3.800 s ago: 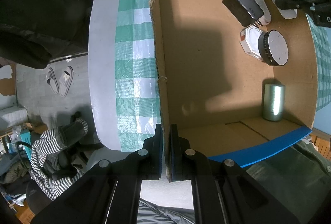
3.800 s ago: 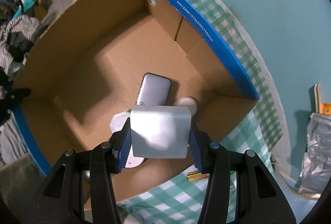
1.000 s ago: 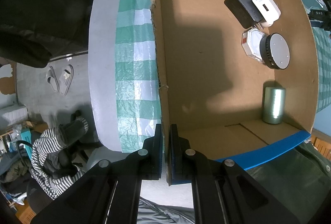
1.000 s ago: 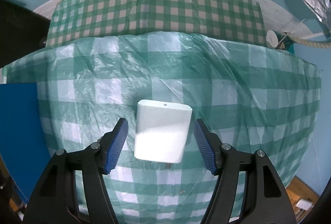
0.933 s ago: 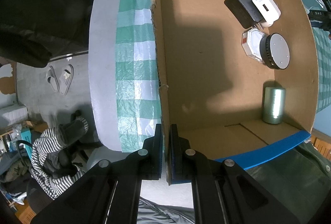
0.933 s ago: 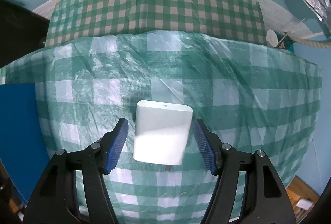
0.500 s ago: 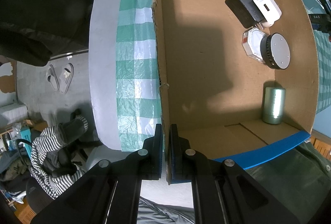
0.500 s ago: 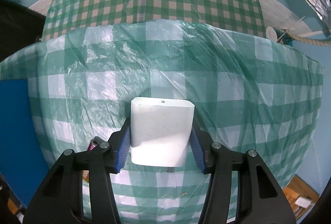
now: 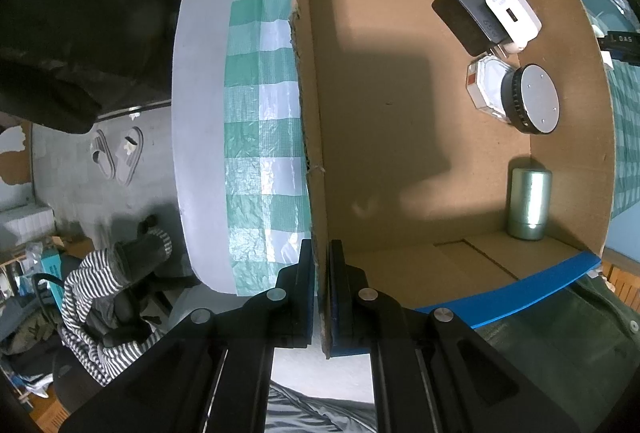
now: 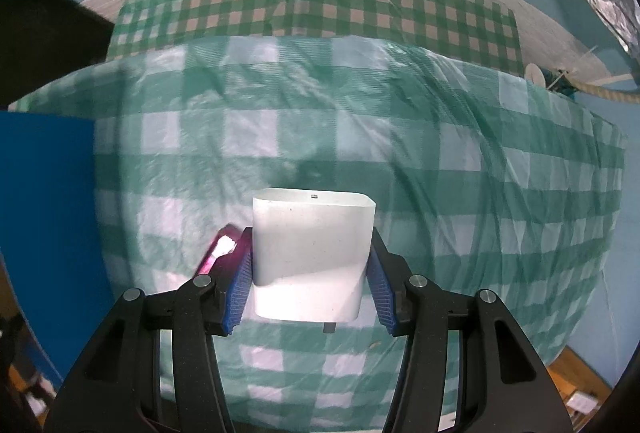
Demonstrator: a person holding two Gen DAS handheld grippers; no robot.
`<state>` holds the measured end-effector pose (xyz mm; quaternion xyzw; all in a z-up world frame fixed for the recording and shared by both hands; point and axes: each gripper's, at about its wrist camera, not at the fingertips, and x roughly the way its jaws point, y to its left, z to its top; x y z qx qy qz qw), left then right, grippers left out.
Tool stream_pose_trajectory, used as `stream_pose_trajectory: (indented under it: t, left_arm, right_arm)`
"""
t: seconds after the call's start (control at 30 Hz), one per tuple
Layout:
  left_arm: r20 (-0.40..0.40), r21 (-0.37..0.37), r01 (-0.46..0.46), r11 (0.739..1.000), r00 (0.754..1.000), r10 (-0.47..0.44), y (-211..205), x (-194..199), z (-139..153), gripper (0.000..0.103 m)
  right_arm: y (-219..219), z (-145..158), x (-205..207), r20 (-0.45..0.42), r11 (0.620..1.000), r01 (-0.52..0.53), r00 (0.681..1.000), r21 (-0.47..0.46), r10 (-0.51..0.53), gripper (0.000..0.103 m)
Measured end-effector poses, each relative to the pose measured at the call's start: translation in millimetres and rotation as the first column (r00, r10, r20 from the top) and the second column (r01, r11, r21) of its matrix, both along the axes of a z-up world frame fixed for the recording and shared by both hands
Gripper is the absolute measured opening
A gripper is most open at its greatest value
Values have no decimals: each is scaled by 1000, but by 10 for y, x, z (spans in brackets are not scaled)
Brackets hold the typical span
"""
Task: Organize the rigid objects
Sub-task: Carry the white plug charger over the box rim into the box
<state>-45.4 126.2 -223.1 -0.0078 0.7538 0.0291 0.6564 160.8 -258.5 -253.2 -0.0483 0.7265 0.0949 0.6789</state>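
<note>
In the right wrist view my right gripper [image 10: 310, 273] is shut on a white power adapter [image 10: 312, 257], its blue pads pressing both sides. The adapter hangs just above the green checked tablecloth [image 10: 440, 173], with a prong showing under it. My left gripper [image 9: 320, 253] is shut on the near wall of the open cardboard box [image 9: 312, 113]. Inside the box lie a black adapter [image 9: 464, 15], a white charger [image 9: 512, 19], a clear hexagonal case [image 9: 486, 89], a black round disc [image 9: 536, 99] and a silver cylinder [image 9: 528, 203].
A small pink object [image 10: 222, 251] lies on the cloth just left of the right gripper's left finger. The box's blue outer side [image 10: 44, 193] fills the left edge of that view. Beyond the table edge [image 9: 200, 113] are floor, slippers and a chair with striped cloth.
The right jaws closed from wide apart onto the white adapter, which now looks larger and closer. The pink object came into view. The left gripper and box stayed put.
</note>
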Motion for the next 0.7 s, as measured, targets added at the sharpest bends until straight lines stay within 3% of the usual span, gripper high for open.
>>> stream_pose_trajectory:
  t: [0.4, 0.7]
  left_arm:
    - [1, -5, 12, 1000, 1000, -12, -57, 20, 2, 6]
    - [3, -5, 14, 1000, 1000, -14, -83, 35, 2, 6]
  right_arm:
    - [395, 554, -185, 48, 992, -102, 994, 70, 99, 52]
    - [773, 1013, -302, 118, 969, -223, 971, 108, 210, 52]
